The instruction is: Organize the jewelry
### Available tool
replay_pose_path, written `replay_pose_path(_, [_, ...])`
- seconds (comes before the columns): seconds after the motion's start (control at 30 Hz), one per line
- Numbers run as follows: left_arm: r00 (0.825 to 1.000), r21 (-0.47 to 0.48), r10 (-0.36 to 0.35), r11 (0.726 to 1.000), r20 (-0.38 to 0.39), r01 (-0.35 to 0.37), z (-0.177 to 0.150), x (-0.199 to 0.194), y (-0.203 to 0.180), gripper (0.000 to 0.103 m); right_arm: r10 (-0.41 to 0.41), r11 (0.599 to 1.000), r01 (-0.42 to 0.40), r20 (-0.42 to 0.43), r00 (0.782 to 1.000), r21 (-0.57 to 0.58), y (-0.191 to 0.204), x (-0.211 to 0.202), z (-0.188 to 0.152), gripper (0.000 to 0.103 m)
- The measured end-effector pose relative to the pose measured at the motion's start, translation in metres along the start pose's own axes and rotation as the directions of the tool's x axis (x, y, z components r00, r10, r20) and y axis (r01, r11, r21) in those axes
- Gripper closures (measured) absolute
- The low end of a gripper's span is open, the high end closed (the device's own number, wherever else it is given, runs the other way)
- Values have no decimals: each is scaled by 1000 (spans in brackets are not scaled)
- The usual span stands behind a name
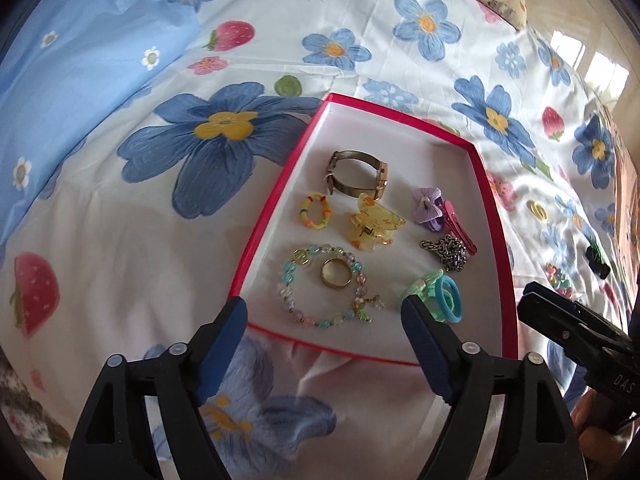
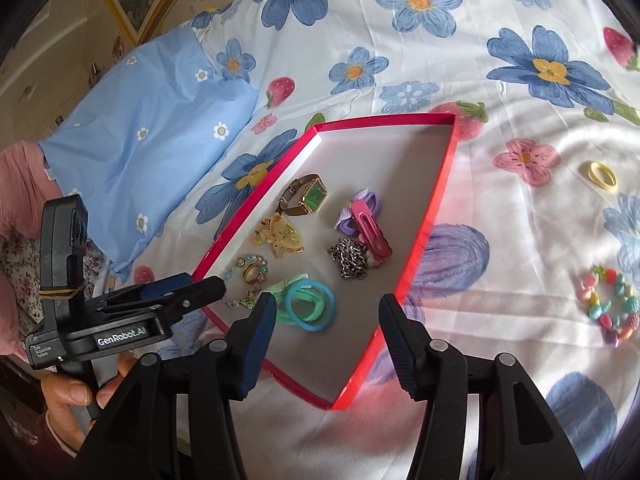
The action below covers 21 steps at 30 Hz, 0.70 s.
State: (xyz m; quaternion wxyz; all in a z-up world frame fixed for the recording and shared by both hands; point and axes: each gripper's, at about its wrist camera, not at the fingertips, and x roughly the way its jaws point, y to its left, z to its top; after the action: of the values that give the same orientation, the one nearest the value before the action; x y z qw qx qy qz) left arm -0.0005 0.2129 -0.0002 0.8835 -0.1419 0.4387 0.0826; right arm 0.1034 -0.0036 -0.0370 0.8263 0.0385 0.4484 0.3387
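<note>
A red-rimmed box lid [image 1: 280,176] [image 2: 436,200] lies on the flowered bedsheet. Inside lie a watch [image 1: 356,174] [image 2: 306,200], a yellow claw clip [image 1: 374,222] [image 2: 280,236], a beaded bracelet [image 1: 320,288] around a gold ring [image 1: 337,274] [image 2: 252,273], a multicoloured bead ring [image 1: 315,212], a purple bow [image 1: 427,205] with a pink clip [image 2: 370,228], a metal chain [image 1: 446,254] [image 2: 350,262] and blue-green hair ties [image 1: 440,294] [image 2: 308,304]. My left gripper [image 1: 324,320] is open and empty over the lid's near edge. My right gripper [image 2: 326,318] is open and empty over the lid's near corner.
On the sheet right of the lid lie a yellow hair tie [image 2: 602,176] and a pastel bead bracelet [image 2: 610,306]. A blue pillow [image 2: 148,144] lies at the left. The right gripper shows at the right edge of the left wrist view [image 1: 576,328].
</note>
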Motion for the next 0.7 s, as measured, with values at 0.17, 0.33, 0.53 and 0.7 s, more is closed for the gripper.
replay_pose_path(0.17, [999,-24,22,999,33,-21,-13,-15,5,10,11,1000,-11,19,1000,3,1,-6,-7,35])
replay_pose_path(0.33, [998,-48,25,999,57,-22,-30,-25,10,5,7,1000,-6,19,1000,-16,6,-8,-20,30])
replay_pose_path(0.53, [998,-28,39,999,55,-38,-51,-27,8,3,-15,998,18,37,999,-67,14,-17,-33,22])
replay_pose_path(0.7, [998,-24,38,999,41,-37,-54,-26,12,3,-28,995,32,47,999,-89,21,-19,-36,18])
